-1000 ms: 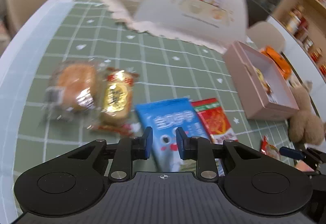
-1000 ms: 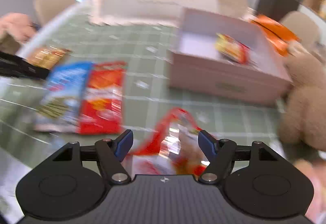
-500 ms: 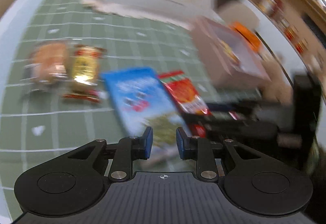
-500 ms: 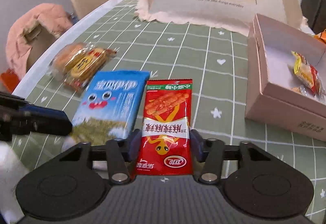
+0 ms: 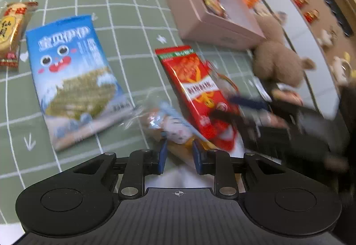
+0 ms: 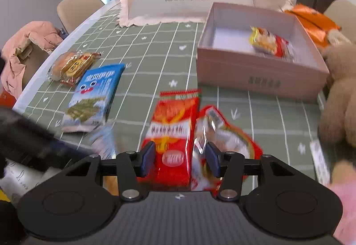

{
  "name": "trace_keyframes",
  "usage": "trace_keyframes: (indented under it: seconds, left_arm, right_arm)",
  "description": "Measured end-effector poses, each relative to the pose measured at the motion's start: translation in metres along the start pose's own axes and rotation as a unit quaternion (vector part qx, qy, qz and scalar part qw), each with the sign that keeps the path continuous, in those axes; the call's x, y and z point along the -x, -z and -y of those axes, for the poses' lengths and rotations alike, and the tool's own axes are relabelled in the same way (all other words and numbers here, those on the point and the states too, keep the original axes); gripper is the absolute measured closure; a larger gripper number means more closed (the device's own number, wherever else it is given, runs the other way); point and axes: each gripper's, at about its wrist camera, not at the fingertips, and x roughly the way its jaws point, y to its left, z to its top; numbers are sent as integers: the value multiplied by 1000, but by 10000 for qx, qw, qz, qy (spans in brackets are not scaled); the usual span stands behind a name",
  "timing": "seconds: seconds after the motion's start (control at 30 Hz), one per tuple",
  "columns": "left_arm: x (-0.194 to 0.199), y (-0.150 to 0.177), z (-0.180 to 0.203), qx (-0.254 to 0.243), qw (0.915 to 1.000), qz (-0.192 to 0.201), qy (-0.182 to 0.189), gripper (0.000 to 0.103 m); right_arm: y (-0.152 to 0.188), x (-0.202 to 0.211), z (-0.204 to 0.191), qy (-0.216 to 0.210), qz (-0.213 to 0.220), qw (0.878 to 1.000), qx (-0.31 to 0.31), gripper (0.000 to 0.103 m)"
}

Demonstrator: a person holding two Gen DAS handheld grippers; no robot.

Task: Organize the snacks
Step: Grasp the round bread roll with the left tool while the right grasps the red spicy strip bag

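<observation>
Green checked cloth covers the tabletop (image 5: 133,11). Seen from the left wrist, the pink box (image 5: 222,29) stands at the far right with one snack inside. Left of the box lies the blue packet (image 5: 73,66); nearer than the box, the red packet (image 5: 200,89) is tilted. The left gripper (image 5: 179,153) has its jaws narrowly spread and opening around a blurred clear-wrapped snack (image 5: 171,127); whether the pads press it I cannot tell.

From the right wrist, the pink box (image 6: 262,75) sits ahead to the right, a yellow-red snack (image 6: 269,42) inside. The right gripper (image 6: 180,158) is opening, with the red packet (image 6: 173,129) between its pads and a shiny red bag (image 6: 224,135) just beside it. Left of the box lie the blue packet (image 6: 93,93) and a wrapped pastry (image 6: 73,64).
</observation>
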Motion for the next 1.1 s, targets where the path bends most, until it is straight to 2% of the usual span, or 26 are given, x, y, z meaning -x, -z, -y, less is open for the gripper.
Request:
trace_keyframes:
  seconds: [0.07, 0.2, 0.33, 0.4, 0.47, 0.53, 0.57, 0.67, 0.7, 0.77, 0.83, 0.9, 0.97, 1.1]
  left_arm:
    - [-4, -7, 0, 59, 9999, 111, -10, 66]
    - [2, -16, -1, -47, 9990, 404, -185, 66]
    - [42, -29, -16, -118, 9915, 1249, -352, 66]
    - [68, -37, -28, -271, 9765, 1934, -908, 66]
    - [88, -42, -47, -433, 9479, 2546, -1866, 66]
    - [99, -49, -73, -244, 9271, 2761, -2522, 66]
    - [103, -52, -89, -50, 9228, 2759, -2688, 66]
    - [97, -65, -131, 460, 9261, 2194, -3035, 66]
    - [91, -68, -140, 470, 9284, 2013, -3088, 61]
    - [86, -70, -141, 308, 9326, 2068, -2942, 60]
    - [82, -76, -140, 154, 9378, 1960, -2863, 55]
    - [75, -84, -141, 84, 9450, 1670, -2811, 37]
    - [68, -84, -143, -41, 9475, 1487, -2830, 30]
    - [69, -82, -153, 241, 9457, 1506, -2870, 30]
  right_arm:
    - [9, 3, -4, -25, -5, 10000, -14, 51]
    - [20, 8, -11, -87, -21, 10000, -39, 51]
    - [22, 8, -18, -149, -29, 9999, 39, 51]
    - [18, 7, -20, -96, 33, 9999, 38, 51]
    - [14, 5, -20, -63, 88, 9999, 22, 51]
    - [11, 2, -21, -63, 97, 9999, 28, 51]
    - [9, 1, -22, -70, 89, 9999, 36, 51]
    - [7, -2, -27, -28, 82, 9999, 130, 51]
    - [7, -2, -28, -14, 68, 9999, 158, 51]
    - [6, -5, -30, 14, 22, 9998, 211, 51]
    - [5, -6, -31, 53, -10, 9996, 262, 51]
    - [5, -5, -33, 97, -34, 9995, 298, 51]
    - [4, -5, -33, 101, -32, 9994, 332, 51]
    - [5, -4, -31, 93, -1, 9994, 319, 50]
